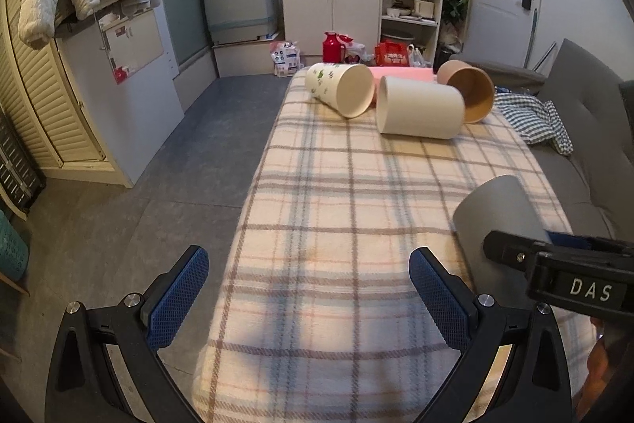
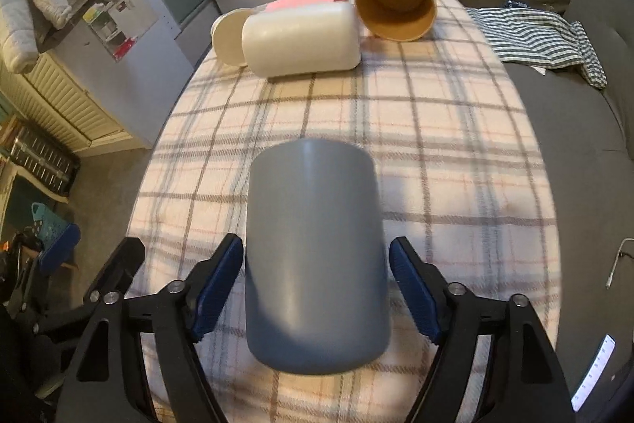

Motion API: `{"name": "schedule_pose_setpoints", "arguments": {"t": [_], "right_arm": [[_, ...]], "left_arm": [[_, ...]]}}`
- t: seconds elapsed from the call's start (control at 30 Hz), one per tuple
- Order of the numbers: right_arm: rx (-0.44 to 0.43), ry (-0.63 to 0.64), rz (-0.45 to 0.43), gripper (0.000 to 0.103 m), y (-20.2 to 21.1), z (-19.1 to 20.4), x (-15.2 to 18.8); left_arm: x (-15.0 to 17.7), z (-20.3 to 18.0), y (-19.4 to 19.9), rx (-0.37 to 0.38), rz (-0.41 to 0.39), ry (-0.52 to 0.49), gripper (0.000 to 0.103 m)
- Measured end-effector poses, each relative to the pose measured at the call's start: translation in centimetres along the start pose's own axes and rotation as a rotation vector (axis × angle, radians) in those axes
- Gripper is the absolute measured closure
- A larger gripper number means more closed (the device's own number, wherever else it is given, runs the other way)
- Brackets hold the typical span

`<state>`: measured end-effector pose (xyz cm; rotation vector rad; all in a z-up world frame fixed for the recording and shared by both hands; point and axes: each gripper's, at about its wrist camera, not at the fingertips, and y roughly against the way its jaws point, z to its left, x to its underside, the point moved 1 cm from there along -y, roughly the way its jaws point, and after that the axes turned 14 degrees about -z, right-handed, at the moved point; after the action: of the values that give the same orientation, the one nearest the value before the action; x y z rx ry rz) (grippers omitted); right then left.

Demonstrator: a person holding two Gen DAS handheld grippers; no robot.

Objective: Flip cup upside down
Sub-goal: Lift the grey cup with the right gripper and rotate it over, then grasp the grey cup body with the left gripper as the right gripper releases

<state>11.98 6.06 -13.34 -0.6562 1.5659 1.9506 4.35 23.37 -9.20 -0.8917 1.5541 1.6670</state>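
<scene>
Jaws of the right gripper are standing apart, flanking the grey cup sitting on the plaid blanket; the left gripper is hovering spread wide, holding nothing.

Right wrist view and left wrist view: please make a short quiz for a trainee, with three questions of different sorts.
1. True or false: the left gripper holds a cup.
2. How many cups lie on their sides at the far end of the blanket? A two, B three, C five.
3. Fill in: the cup that the right gripper straddles is ___ in colour.

Key: 1 false; 2 B (patterned cup, white cup, brown cup); 3 grey.
</scene>
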Motion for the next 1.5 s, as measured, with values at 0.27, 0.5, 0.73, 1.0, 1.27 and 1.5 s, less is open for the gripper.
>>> {"name": "schedule_pose_setpoints", "arguments": {"t": [0.27,0.5,0.73,1.0,1.27,1.5], "right_arm": [[0.046,0.060,-0.187,0.016,5.9,-1.6,-1.6],[0.149,0.059,-0.305,0.014,9.5,-6.1,-0.8],[0.238,-0.030,-0.298,0.014,9.2,-10.9,1.2],[0.265,-0.043,-0.225,0.014,7.2,-12.4,3.1],[0.264,-0.015,-0.197,0.014,5.9,-11.9,3.8],[0.274,-0.017,-0.196,0.014,6.0,-11.9,3.6]], "left_arm": [[-1.4,-3.0,2.4,0.069,-0.033,-0.014,0.000],[-1.1,-7.5,3.2,0.153,-0.044,-0.041,0.000],[0.6,-11.5,2.1,0.219,-0.003,-0.087,0.000],[2.4,-12.0,-0.3,0.228,0.068,-0.035,0.001],[3.3,-13.0,-1.7,0.240,0.081,-0.040,0.007],[3.5,-13.4,-1.6,0.280,0.099,-0.073,0.026]]}}
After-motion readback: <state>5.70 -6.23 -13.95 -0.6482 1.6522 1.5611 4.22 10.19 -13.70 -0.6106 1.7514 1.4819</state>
